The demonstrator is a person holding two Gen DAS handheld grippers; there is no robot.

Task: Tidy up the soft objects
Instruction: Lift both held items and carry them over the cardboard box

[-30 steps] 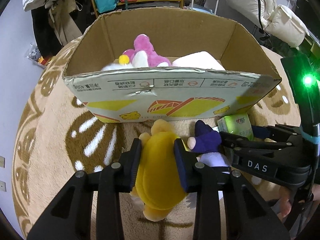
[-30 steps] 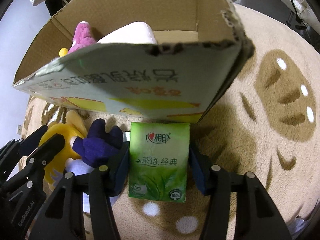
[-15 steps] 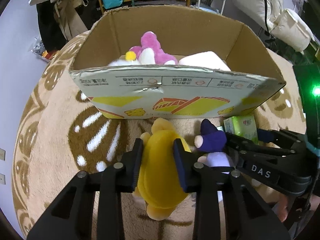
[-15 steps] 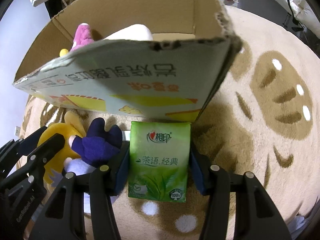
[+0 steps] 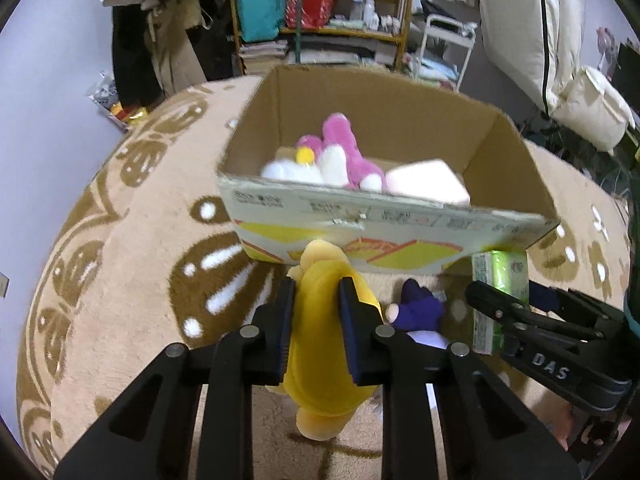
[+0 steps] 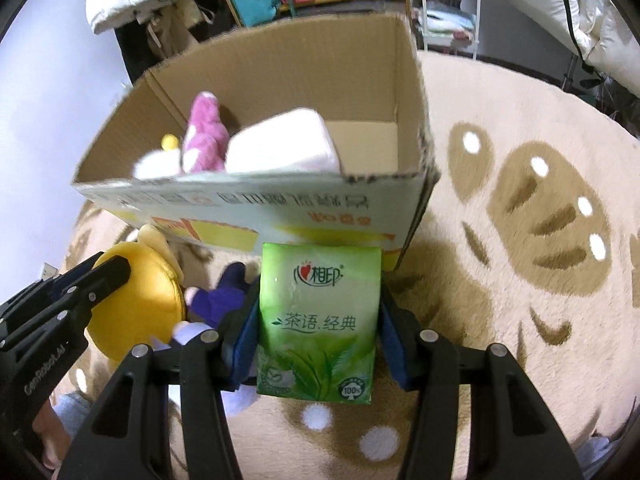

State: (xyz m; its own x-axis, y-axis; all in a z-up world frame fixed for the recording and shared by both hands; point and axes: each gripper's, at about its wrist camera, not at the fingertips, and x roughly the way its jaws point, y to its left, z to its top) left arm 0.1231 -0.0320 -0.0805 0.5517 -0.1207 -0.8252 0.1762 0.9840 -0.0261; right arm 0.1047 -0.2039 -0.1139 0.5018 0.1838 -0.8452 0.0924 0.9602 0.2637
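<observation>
My left gripper (image 5: pixel 316 300) is shut on a yellow plush toy (image 5: pixel 320 360) and holds it above the rug, just before the near wall of an open cardboard box (image 5: pixel 360 216). My right gripper (image 6: pixel 318 312) is shut on a green tissue pack (image 6: pixel 318 320), also raised near the box's right front corner (image 6: pixel 412 216). A purple plush (image 5: pixel 420 312) lies on the rug between the two grippers. Inside the box lie a pink plush (image 5: pixel 344 148), a white plush with a yellow bit (image 5: pixel 292 168) and a pale pink soft block (image 5: pixel 428 180).
The box stands on a beige rug with brown flower patterns (image 5: pixel 120 240). Behind it are a cluttered shelf (image 5: pixel 320 12), hanging clothes (image 5: pixel 152 40), a white cart (image 5: pixel 448 44) and white bedding (image 5: pixel 540 40) at right.
Both grippers have risen with their loads and pulled back a little, so the inside of the box shows more. The purple plush stays on the rug.
</observation>
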